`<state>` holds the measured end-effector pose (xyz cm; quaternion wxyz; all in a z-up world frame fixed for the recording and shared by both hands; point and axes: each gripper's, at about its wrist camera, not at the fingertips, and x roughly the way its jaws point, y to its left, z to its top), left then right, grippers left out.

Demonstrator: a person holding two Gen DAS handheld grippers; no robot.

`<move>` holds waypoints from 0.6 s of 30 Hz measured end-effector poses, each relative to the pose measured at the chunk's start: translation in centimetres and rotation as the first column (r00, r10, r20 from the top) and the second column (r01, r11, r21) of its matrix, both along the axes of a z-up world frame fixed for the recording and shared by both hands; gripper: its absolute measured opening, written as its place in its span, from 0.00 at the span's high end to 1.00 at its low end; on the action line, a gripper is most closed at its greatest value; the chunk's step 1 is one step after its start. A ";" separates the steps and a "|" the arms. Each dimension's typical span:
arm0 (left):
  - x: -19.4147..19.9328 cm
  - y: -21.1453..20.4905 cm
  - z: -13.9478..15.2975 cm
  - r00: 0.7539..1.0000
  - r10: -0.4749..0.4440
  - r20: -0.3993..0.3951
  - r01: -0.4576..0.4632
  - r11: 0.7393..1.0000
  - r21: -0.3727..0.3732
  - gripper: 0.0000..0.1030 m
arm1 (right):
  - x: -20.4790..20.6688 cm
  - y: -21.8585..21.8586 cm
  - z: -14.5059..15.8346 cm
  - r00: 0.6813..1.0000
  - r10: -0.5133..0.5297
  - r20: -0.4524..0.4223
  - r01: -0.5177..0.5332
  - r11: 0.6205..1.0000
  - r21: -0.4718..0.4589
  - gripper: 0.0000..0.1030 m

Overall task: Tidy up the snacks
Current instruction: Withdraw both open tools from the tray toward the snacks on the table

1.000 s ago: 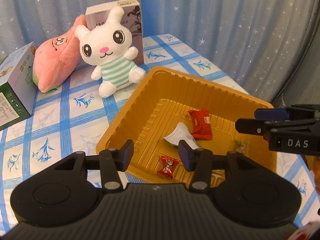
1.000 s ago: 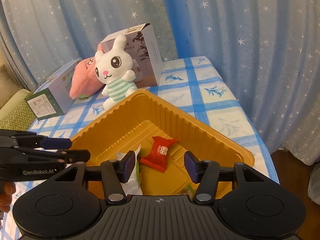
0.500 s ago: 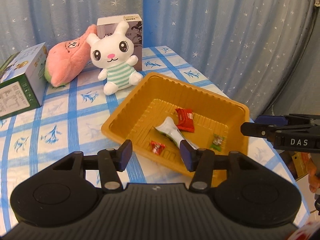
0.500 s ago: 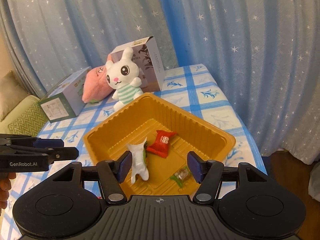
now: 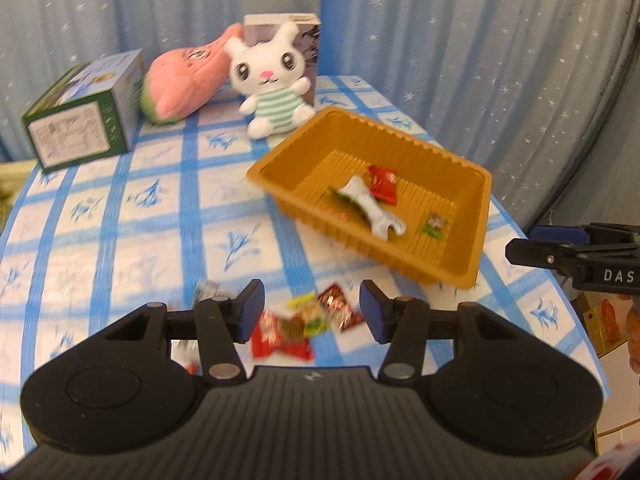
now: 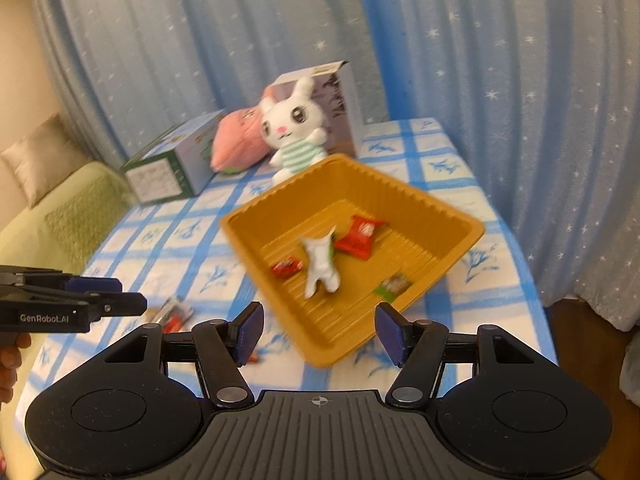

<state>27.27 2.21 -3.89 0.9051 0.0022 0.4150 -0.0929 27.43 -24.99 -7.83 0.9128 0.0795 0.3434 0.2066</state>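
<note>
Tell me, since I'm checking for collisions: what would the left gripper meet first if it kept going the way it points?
Probably the loose wrapped snacks lying on the tablecloth between the left gripper's open fingers; depth is uncertain.

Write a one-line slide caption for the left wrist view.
Open left gripper above loose snacks on the checked tablecloth, the tray already holding four.

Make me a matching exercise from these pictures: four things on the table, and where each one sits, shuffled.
Things:
1. white packet
2. bunny plush
3. green box
4. loose red snacks

Places:
A. far left of the table
B. on the cloth, outside the tray
C. inside the tray
D. in front of the grey box

Pairs: 1-C, 2-D, 3-A, 4-B
</note>
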 end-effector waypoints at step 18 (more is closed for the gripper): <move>-7.1 5.2 -2.4 0.983 0.168 -0.073 -0.166 0.986 0.031 0.52 | -3.8 3.9 -3.2 0.990 0.110 -0.091 -0.113 0.993 -0.029 0.40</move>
